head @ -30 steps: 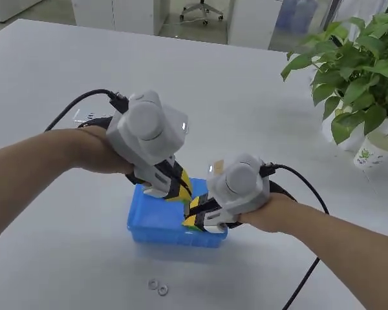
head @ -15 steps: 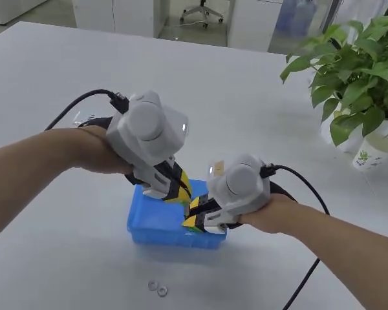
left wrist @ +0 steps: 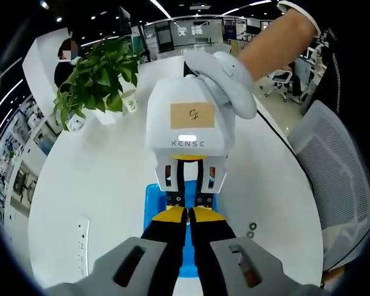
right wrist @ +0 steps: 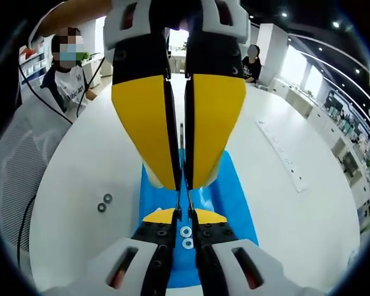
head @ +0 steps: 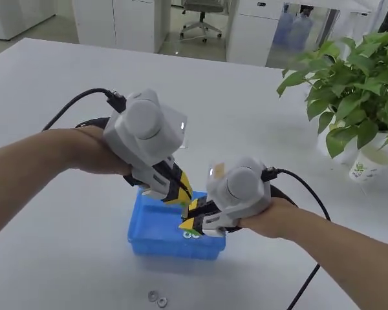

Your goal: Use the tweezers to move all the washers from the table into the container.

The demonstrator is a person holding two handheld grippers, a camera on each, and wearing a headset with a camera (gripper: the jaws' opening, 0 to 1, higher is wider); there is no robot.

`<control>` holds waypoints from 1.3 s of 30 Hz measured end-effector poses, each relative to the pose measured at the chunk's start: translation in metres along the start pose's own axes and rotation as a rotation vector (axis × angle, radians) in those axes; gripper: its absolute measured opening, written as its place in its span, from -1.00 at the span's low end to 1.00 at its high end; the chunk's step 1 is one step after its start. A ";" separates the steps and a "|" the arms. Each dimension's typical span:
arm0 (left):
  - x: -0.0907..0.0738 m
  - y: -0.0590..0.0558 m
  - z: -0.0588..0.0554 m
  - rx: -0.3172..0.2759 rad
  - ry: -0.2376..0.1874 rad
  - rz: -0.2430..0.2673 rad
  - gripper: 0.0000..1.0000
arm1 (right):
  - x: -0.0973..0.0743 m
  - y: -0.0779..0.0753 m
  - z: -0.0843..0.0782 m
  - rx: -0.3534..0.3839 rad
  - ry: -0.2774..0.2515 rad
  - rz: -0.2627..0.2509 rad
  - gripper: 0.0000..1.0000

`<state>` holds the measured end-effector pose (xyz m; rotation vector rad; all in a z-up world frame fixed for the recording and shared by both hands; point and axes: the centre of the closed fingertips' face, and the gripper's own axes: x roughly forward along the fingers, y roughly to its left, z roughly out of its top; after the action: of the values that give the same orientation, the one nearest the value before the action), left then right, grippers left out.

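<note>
A blue container sits on the white table, and both grippers meet tip to tip over it. My left gripper reaches down from the left with its yellow jaws nearly together. My right gripper comes in from the right, low over the container. In the right gripper view thin metal tweezers run between the left gripper's jaws and down into my own shut jaws. Two washers lie inside the container, also seen from the head as washers. Two more washers lie on the table in front.
A potted plant and a paper cup stand at the right. Cables trail from both grippers. A ruler-like strip lies on the table beside the container. The loose washers lie near the table's edge.
The head camera has tilted, shifting the whole picture. Two washers now show in the container under the gripper tips. Both grippers keep nearly the same pose.
</note>
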<state>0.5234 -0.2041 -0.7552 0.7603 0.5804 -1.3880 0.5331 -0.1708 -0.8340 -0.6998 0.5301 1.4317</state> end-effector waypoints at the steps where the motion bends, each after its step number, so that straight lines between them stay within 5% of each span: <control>1: -0.002 -0.001 0.002 0.000 0.002 0.000 -0.87 | -0.002 0.001 0.002 -0.004 -0.002 -0.002 -0.76; 15: -0.025 -0.015 0.018 0.004 0.001 0.011 -0.88 | -0.018 0.014 0.027 -0.019 -0.050 -0.021 -0.77; 39: -0.034 -0.068 0.011 0.006 0.023 -0.014 -0.88 | -0.016 0.066 0.035 -0.041 -0.075 0.002 -0.77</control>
<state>0.4511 -0.1919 -0.7312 0.7792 0.6008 -1.3965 0.4635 -0.1565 -0.8062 -0.6759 0.4444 1.4680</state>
